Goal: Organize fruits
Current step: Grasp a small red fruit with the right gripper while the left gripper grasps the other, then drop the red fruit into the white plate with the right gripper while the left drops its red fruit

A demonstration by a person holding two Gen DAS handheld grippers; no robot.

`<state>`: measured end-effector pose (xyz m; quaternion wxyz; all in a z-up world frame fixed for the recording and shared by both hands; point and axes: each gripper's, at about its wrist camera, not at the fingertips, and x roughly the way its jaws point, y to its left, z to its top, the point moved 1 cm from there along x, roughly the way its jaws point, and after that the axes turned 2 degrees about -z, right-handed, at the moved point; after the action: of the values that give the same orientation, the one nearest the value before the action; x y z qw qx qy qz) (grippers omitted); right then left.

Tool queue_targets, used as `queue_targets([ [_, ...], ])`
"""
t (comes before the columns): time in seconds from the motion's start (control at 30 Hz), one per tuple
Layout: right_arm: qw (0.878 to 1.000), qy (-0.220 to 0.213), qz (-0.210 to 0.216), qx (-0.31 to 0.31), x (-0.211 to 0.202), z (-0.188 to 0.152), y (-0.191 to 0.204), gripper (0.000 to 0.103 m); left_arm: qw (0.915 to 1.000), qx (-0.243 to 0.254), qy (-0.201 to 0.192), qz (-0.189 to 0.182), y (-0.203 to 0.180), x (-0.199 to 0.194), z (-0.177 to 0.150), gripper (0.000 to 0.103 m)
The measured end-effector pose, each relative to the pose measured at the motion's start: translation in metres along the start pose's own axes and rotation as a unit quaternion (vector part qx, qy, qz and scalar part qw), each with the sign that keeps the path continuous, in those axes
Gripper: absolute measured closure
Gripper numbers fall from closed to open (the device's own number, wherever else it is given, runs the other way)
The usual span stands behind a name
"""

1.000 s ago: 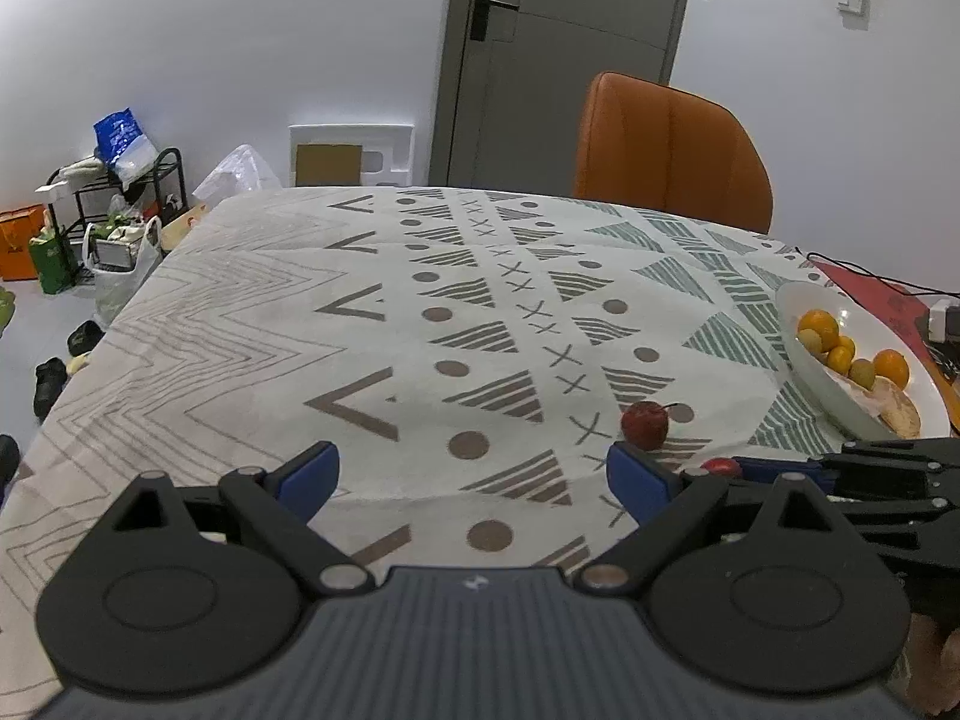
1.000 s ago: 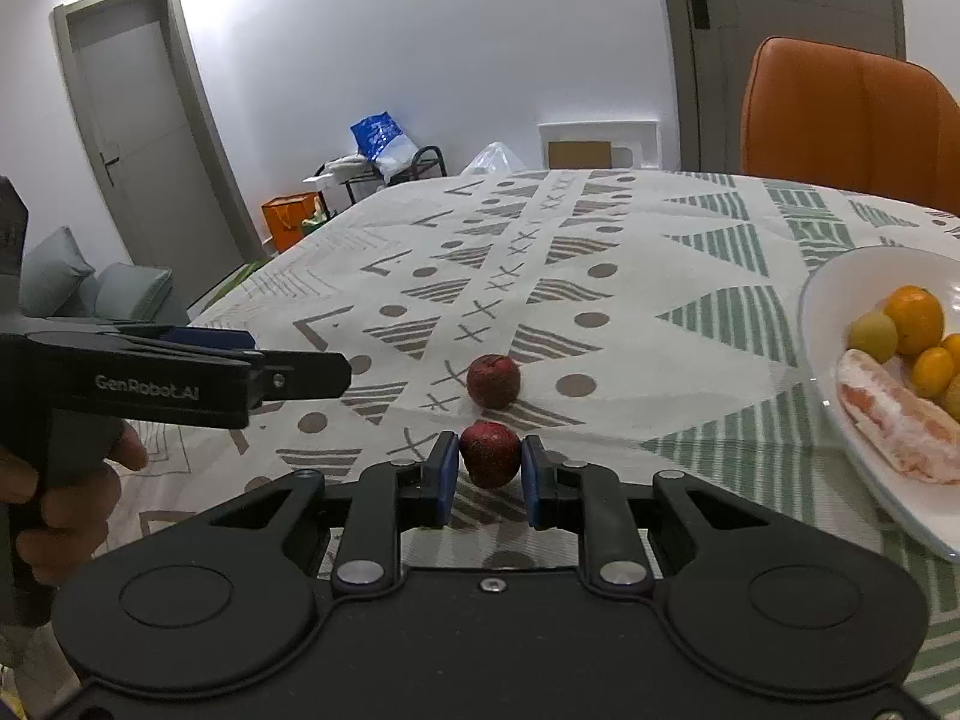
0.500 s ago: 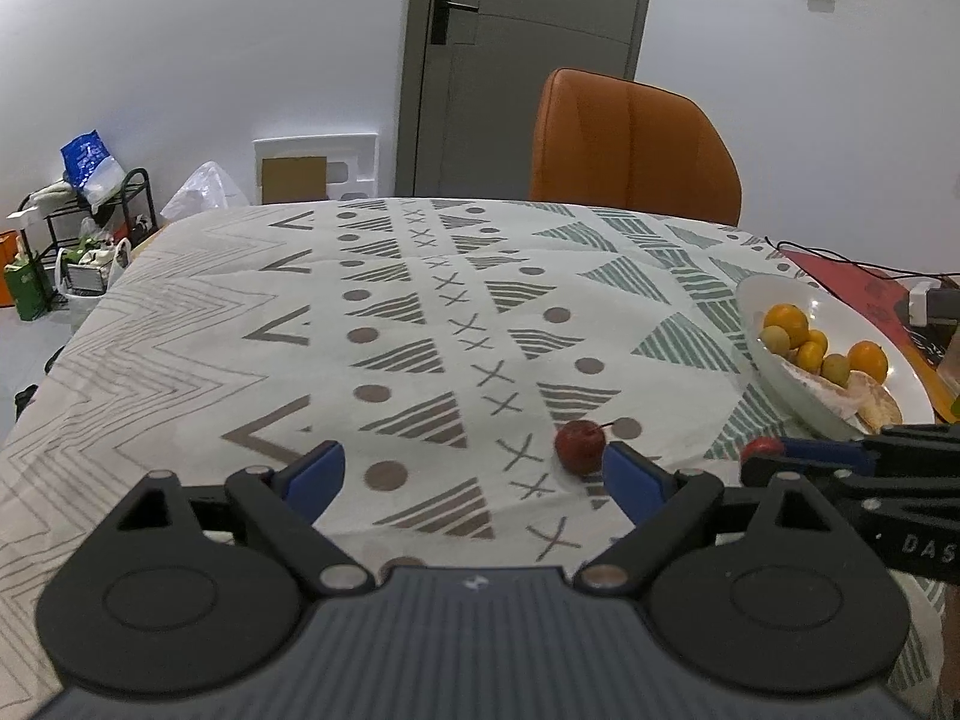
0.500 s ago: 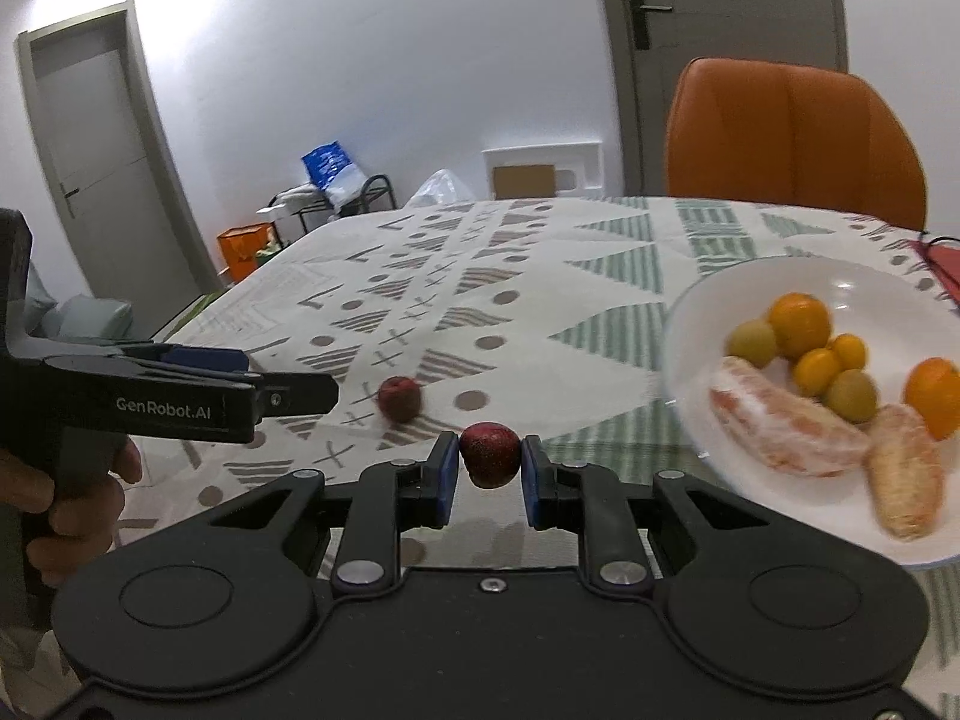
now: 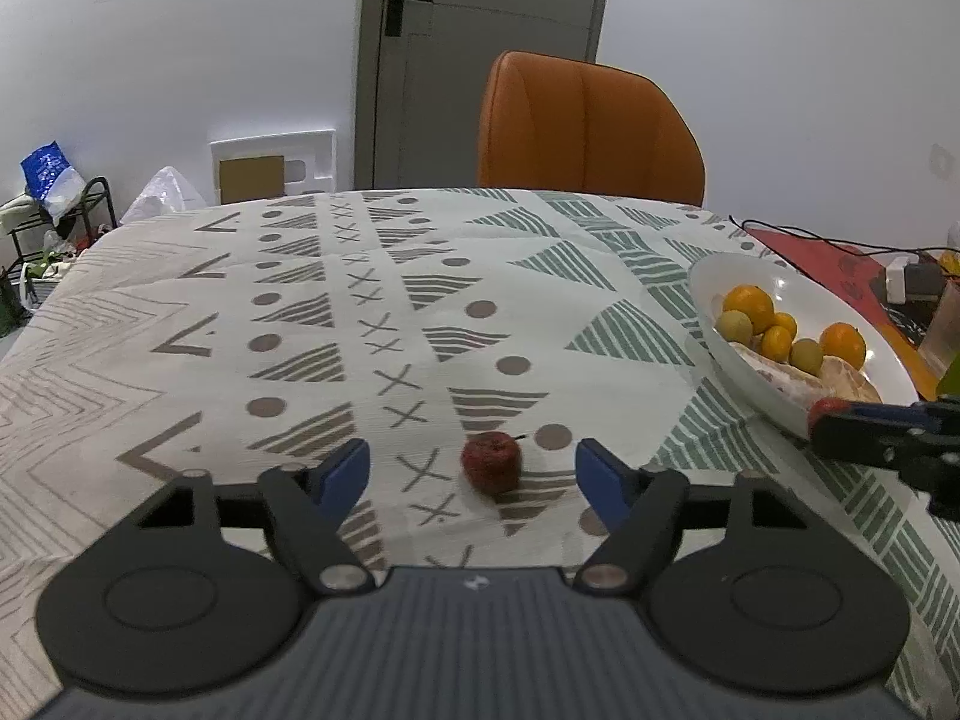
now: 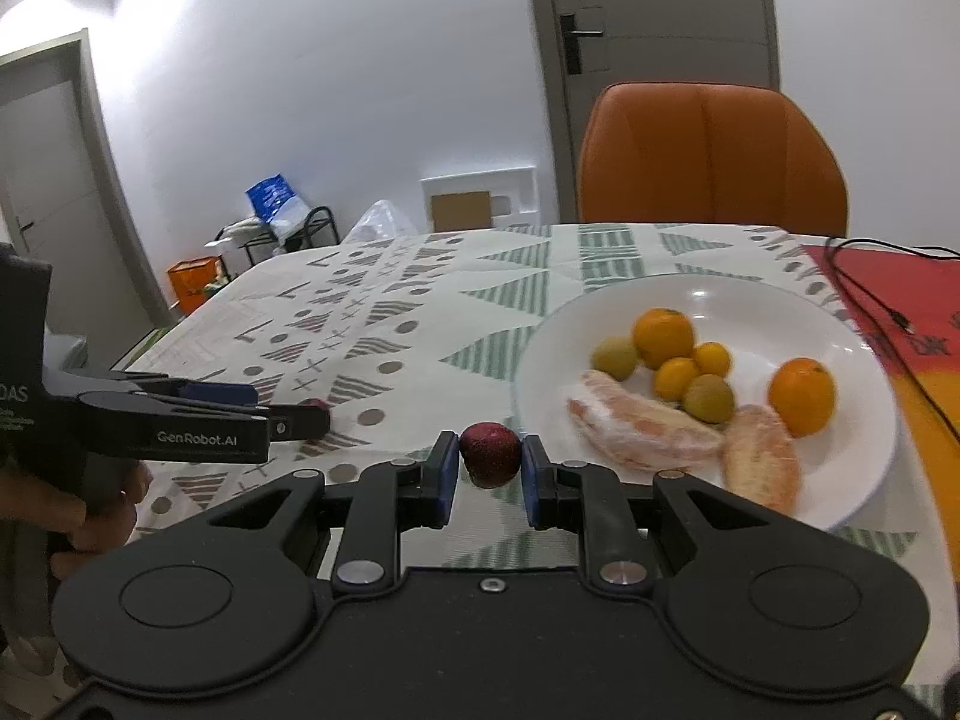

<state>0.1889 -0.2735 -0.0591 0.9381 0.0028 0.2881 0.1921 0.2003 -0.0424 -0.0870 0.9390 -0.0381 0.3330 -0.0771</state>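
My right gripper [image 6: 491, 468] is shut on a small dark red fruit [image 6: 490, 453], held above the cloth just left of the white plate [image 6: 840, 312]. The plate holds oranges [image 6: 663, 336], green fruits and peeled pomelo pieces [image 6: 642, 429]. In the left wrist view a second red fruit [image 5: 491, 461] lies on the patterned tablecloth [image 5: 360, 312], between the tips of my open left gripper [image 5: 474, 468]. The right gripper with its fruit [image 5: 827, 405] shows there at the plate's near rim [image 5: 708, 324]. The left gripper's fingers [image 6: 240, 414] hide most of the second fruit in the right wrist view.
An orange chair [image 5: 591, 132] stands at the table's far side. A red mat with cables and a charger [image 5: 900, 276] lies right of the plate. A hand [image 6: 90, 510] holds the left gripper. A rack with bags [image 5: 54, 210] stands on the floor at the left.
My right gripper has carried its red fruit rightward from beside the other fruit to the plate's edge. My left gripper has swung right, so the second fruit now sits between its open fingers.
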Motion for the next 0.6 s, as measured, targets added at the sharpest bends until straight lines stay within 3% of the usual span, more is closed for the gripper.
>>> queue_targets([
  [0.1,1.0,-0.004,-0.008,0.005,-0.006,-0.001,-0.007,0.082,1.0,0.009,0.003,0.002,-0.004,0.007,0.0,0.036],
  [0.17,1.0,-0.006,-0.013,0.008,-0.009,-0.002,-0.012,0.082,0.9997,0.018,0.011,0.016,-0.005,0.016,0.0,0.046],
  [0.2,1.0,-0.008,-0.015,0.01,-0.012,-0.002,-0.014,0.082,0.9994,0.02,0.014,0.023,-0.005,0.018,-0.001,0.054],
  [0.23,1.0,-0.01,-0.018,0.01,-0.014,-0.002,-0.017,0.082,0.9994,0.022,0.009,0.025,-0.006,0.017,-0.001,0.072],
  [0.27,1.0,-0.013,-0.021,0.011,-0.016,-0.002,-0.02,0.082,0.9995,0.022,0.012,0.02,-0.007,0.017,0.0,0.081],
  [0.6,0.997,-0.03,-0.058,0.041,-0.03,-0.004,-0.054,0.082,0.9991,0.033,0.0,-0.026,-0.039,0.006,0.01,0.081],
])
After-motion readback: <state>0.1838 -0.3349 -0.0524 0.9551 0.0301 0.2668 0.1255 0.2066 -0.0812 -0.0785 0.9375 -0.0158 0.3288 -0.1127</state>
